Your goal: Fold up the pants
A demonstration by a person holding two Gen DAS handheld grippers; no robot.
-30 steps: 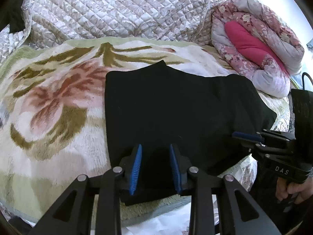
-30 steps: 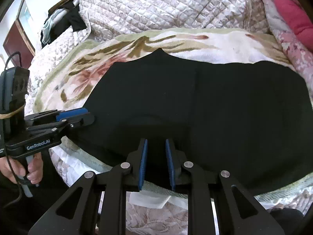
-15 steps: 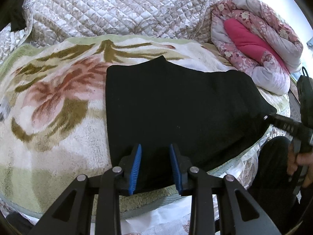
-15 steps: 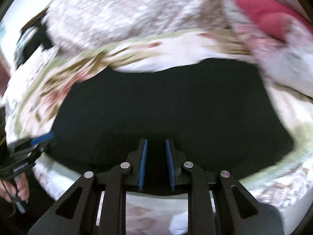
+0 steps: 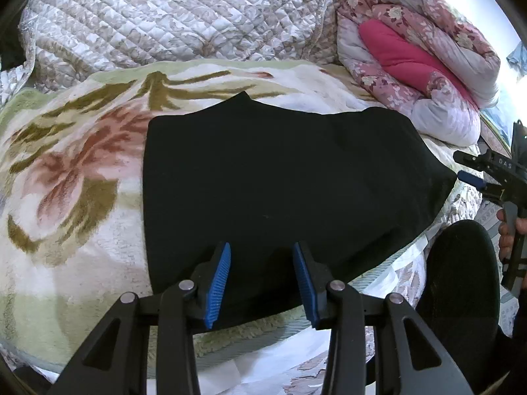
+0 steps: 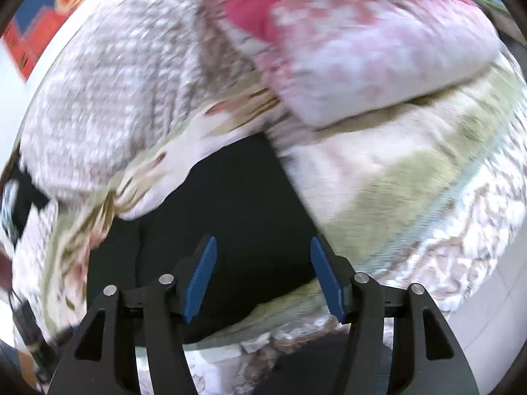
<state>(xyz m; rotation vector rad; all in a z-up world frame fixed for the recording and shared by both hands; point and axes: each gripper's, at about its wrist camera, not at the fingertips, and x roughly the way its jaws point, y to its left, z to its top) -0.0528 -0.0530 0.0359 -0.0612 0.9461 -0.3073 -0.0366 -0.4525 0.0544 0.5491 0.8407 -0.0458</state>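
The black pants (image 5: 280, 177) lie flat, folded into a wide dark panel on the floral blanket (image 5: 66, 177). My left gripper (image 5: 262, 279) is open, its blue pads over the pants' near edge with nothing between them. My right gripper (image 6: 263, 276) is open above the right end of the pants (image 6: 230, 223); that view is motion-blurred. In the left wrist view the right gripper (image 5: 474, 171) sits just off the pants' right corner, held by a hand.
A quilted bedspread (image 5: 171, 23) covers the back of the bed. A rolled pink floral duvet (image 5: 418, 62) lies at the back right, close to the pants' right end; it also shows in the right wrist view (image 6: 362, 42). The bed's front edge runs below the grippers.
My right gripper has swung from the pants' near edge to their right end and opened wide. My left gripper has opened a little and stayed at the near edge.
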